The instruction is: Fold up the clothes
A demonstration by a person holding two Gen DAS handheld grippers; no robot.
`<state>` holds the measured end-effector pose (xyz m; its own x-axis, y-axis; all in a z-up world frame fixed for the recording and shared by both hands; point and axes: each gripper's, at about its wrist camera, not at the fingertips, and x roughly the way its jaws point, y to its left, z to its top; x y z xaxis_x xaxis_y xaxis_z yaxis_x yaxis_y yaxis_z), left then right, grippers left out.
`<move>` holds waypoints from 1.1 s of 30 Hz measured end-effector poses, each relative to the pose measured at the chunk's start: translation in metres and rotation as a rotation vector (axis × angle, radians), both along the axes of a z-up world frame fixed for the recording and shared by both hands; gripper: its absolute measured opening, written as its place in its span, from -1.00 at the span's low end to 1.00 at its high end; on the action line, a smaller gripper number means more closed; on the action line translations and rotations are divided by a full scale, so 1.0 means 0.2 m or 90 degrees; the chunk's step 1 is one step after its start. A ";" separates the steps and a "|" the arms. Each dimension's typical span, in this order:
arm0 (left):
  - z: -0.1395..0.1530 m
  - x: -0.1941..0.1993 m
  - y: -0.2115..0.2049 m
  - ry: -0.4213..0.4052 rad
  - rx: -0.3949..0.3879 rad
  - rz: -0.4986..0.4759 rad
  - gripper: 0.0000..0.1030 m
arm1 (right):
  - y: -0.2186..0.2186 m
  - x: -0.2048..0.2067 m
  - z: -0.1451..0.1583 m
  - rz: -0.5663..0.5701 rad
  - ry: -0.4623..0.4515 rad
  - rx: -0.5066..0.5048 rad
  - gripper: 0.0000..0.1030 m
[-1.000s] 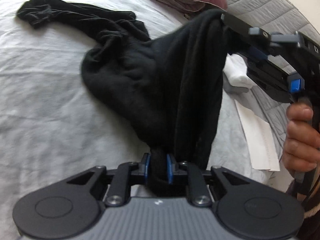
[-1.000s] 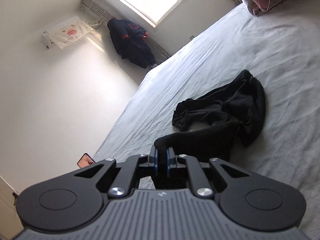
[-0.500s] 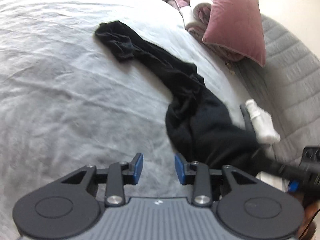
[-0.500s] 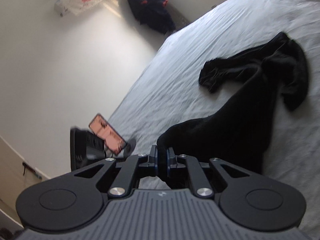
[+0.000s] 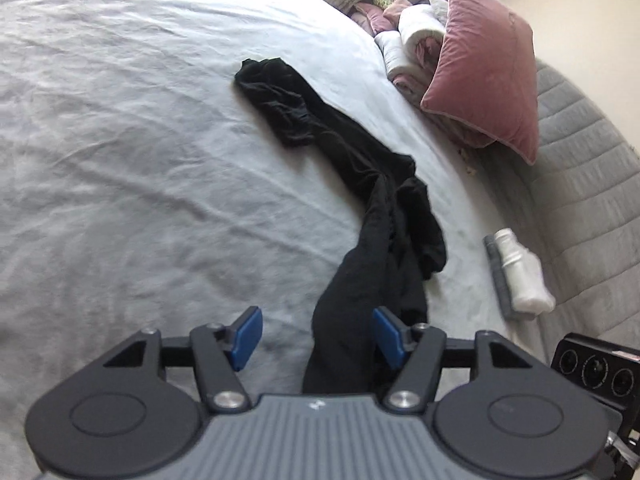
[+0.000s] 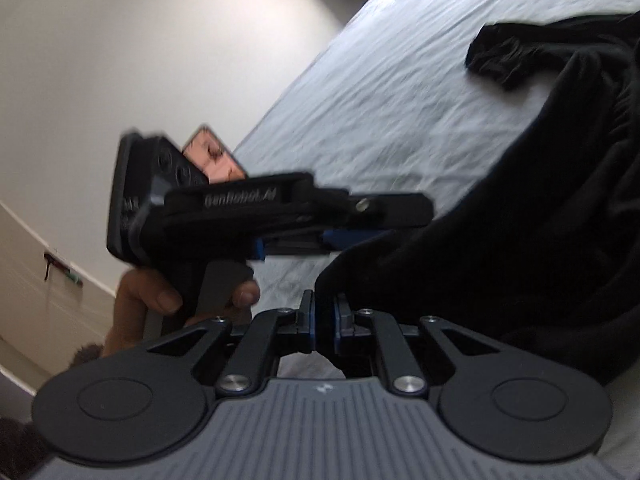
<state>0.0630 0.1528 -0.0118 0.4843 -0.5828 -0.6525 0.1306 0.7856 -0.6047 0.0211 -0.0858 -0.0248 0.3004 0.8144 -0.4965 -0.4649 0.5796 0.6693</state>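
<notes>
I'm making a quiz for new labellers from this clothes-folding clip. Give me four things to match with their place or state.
Things:
1. black garment
2. pink cushion
3. white roll
4. left gripper

Place or state:
A. open, jaws wide apart
B. propped against a pile of bedding
C. lying beside a grey strip near the bed's edge
D. strung out long across the sheet

Pairs: 1-D, 2-B, 3-C, 4-A
</notes>
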 end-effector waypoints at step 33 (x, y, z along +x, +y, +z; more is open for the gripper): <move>0.01 -0.35 0.24 -0.022 0.039 0.052 -0.91 | -0.35 -0.36 -0.09 -0.286 0.073 -0.190 -0.43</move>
